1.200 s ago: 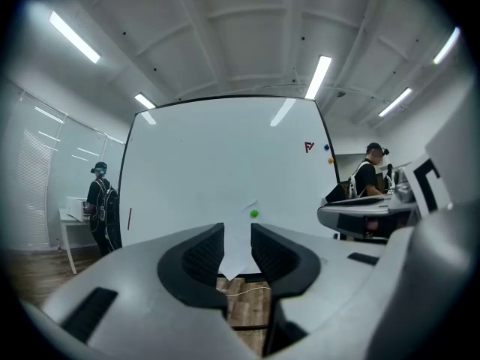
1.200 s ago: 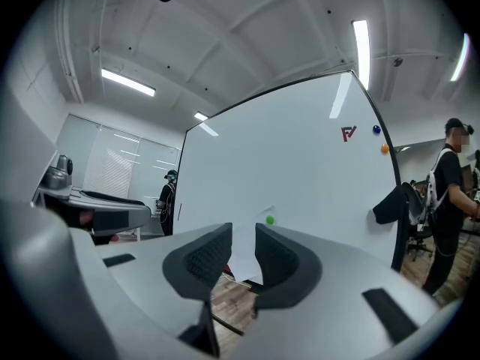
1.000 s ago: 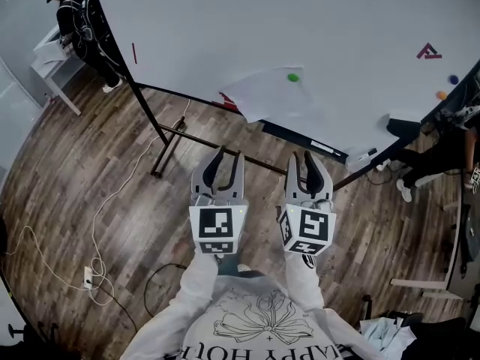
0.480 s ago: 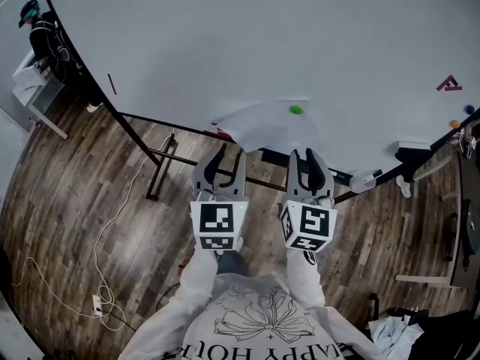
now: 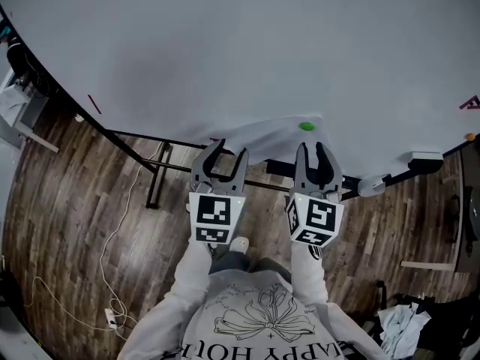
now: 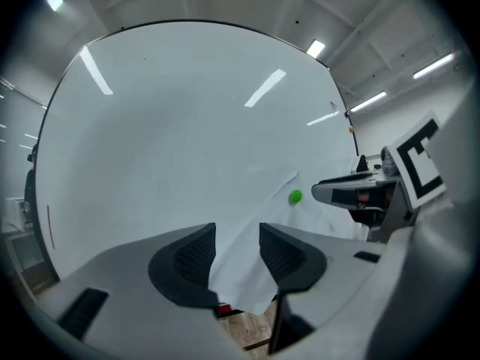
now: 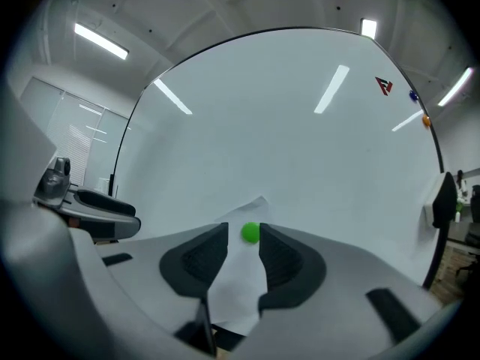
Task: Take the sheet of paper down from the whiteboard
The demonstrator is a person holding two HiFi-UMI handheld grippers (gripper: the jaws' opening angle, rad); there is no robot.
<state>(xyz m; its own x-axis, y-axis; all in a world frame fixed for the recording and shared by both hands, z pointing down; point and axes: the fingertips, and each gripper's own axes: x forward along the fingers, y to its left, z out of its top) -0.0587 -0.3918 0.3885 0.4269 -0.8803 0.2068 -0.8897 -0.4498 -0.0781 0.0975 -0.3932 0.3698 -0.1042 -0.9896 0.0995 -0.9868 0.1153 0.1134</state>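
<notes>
The white sheet of paper (image 5: 270,137) hangs flat on the big white whiteboard (image 5: 225,43), low down near its bottom edge. One small round green magnet (image 5: 306,126) pins it near its top, and that is why it does not fall. Only one spot holds it, so the sheet hangs crooked. Its long side seems to slant from the magnet down to the left, and its low corner seems to poke past the bottom edge of the whiteboard.

The left gripper (image 5: 220,150) points at that low corner. The right gripper (image 5: 314,148) points at the magnet. I think one is meant to hold the paper while the other takes the magnet off. Both have just been opening their jaws. The jaws stand apart and pinch nothing yet; the paper only shows through the gaps
</notes>
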